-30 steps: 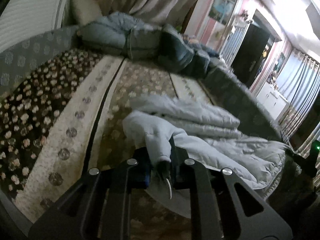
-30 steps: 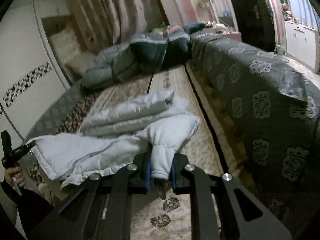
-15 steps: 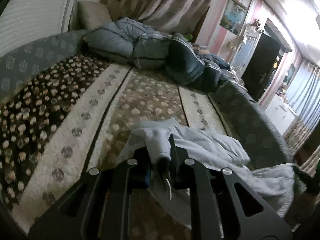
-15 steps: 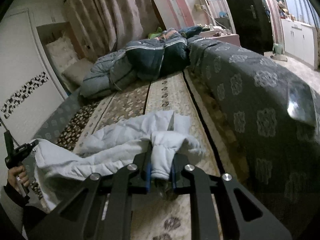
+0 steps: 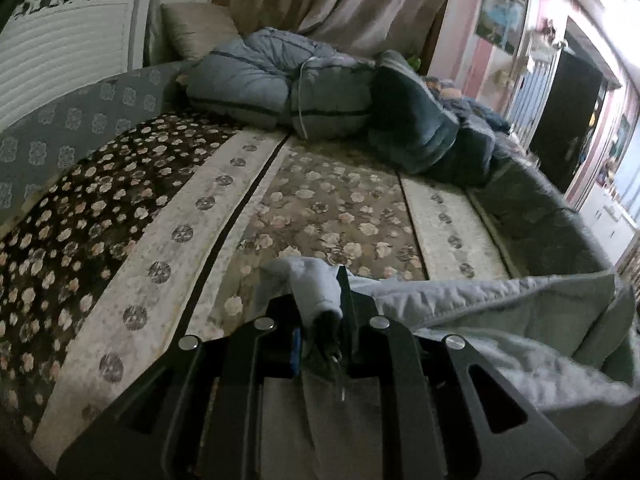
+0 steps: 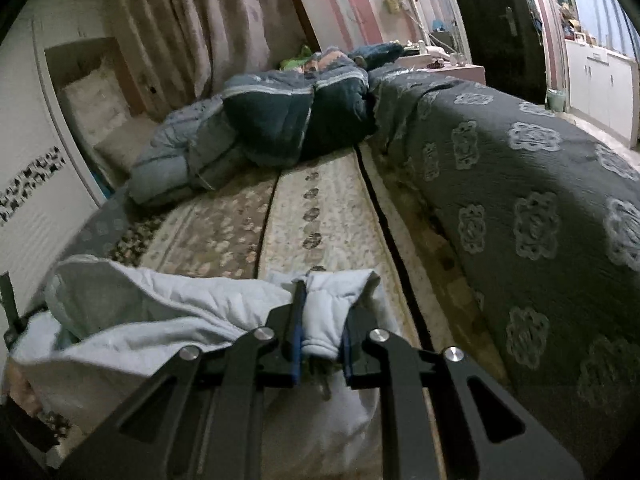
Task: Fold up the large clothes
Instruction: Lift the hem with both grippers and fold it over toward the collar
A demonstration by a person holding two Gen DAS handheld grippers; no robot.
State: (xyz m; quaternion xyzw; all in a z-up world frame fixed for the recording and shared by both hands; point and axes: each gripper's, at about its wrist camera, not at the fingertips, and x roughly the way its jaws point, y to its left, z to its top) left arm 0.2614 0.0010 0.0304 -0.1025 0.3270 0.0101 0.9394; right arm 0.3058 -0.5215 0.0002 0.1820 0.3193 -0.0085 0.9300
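The right claw (image 6: 320,320) is clamped on a bunched fold of the pale blue quilted jacket (image 6: 160,312), whose padded body trails off toward 9 o'clock over the floral bedspread (image 6: 320,216). At 12 o'clock lies a heap of dark blue duvets (image 6: 280,120). A grey patterned coverlet (image 6: 520,184) fills the 3 o'clock side.

A jacket (image 5: 500,320) lies at the lower right of the frame on the bed (image 5: 328,200); piled quilts (image 5: 320,96) sit behind it, curtains (image 5: 340,0) beyond.
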